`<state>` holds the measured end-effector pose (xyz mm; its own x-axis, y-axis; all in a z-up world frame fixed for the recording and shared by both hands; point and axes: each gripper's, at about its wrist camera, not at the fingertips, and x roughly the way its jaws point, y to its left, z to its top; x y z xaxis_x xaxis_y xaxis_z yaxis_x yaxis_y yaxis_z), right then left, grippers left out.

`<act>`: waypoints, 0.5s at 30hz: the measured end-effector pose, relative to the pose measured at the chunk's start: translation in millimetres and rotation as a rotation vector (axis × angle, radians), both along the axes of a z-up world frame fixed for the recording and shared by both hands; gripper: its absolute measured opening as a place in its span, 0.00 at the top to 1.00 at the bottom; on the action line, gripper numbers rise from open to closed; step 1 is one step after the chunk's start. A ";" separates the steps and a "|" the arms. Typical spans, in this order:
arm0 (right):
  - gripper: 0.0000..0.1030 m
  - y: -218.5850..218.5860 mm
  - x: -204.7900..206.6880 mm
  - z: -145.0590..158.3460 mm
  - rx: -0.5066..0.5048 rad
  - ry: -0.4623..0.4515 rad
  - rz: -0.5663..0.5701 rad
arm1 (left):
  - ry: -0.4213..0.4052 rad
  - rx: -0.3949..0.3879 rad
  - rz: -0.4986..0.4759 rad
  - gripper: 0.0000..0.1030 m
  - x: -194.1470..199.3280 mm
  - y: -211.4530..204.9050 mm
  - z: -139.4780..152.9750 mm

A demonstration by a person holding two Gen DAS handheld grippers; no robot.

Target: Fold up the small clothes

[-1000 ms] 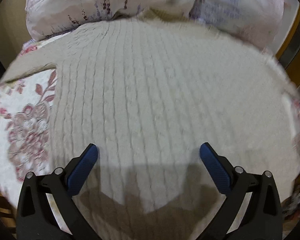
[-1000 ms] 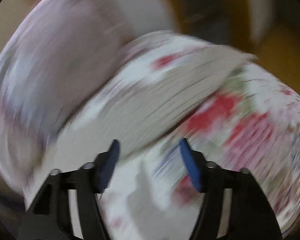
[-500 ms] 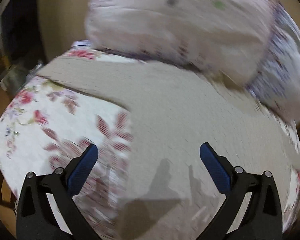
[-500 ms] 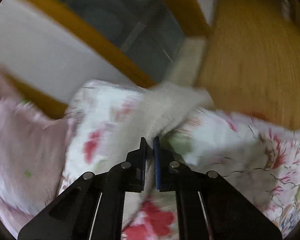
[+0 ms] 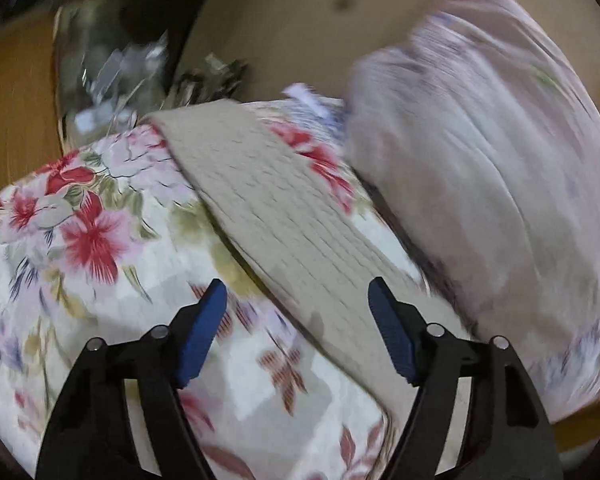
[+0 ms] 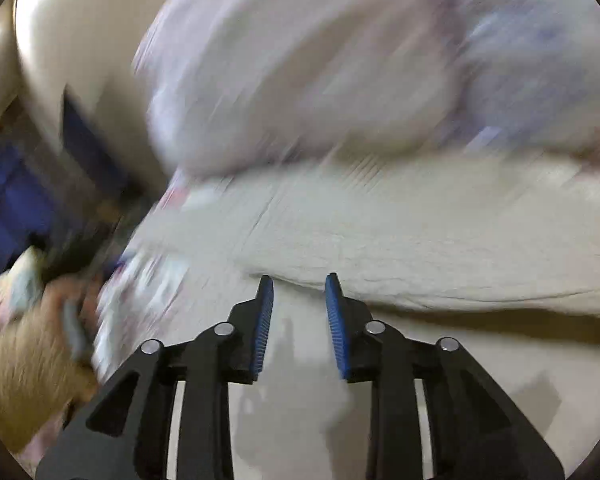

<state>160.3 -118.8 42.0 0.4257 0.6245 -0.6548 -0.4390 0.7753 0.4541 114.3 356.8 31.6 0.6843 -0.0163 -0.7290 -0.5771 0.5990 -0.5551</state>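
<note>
A cream ribbed knit garment lies on a flowered bedspread. In the left wrist view a long sleeve (image 5: 268, 204) of it runs from far left toward near right. My left gripper (image 5: 298, 300) is open and empty, hovering over the sleeve's near part and the bedspread (image 5: 92, 240). In the right wrist view, which is blurred, the garment (image 6: 420, 248) spreads across the middle with a folded edge near the fingertips. My right gripper (image 6: 299, 292) is open with a narrow gap, empty, just in front of that edge.
Pale lilac pillows (image 5: 500, 160) lie at the head of the bed, to the right of the sleeve, and they also show in the right wrist view (image 6: 320, 72). A cluttered shelf or bag (image 5: 112, 68) stands beyond the bed's far left edge.
My right gripper was shut on a sleeve end half a second ago; it has let go and swung over the garment. My left gripper turned left to the other sleeve and narrowed slightly.
</note>
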 end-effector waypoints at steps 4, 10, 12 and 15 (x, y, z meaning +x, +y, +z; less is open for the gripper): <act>0.44 -2.9 -4.5 -8.3 -0.060 0.025 -0.042 | -0.019 -0.069 0.039 0.40 9.5 41.6 -10.5; 0.41 -46.5 -21.6 -26.4 -0.065 0.107 -0.228 | -0.059 -0.177 0.107 0.47 18.9 77.5 -26.4; 0.40 -53.0 -25.5 -24.9 -0.074 0.110 -0.251 | -0.072 -0.200 0.140 0.50 18.1 85.4 -27.5; 0.38 -52.0 -31.3 -23.7 -0.093 0.099 -0.243 | -0.086 -0.248 0.218 0.61 13.9 102.7 -33.7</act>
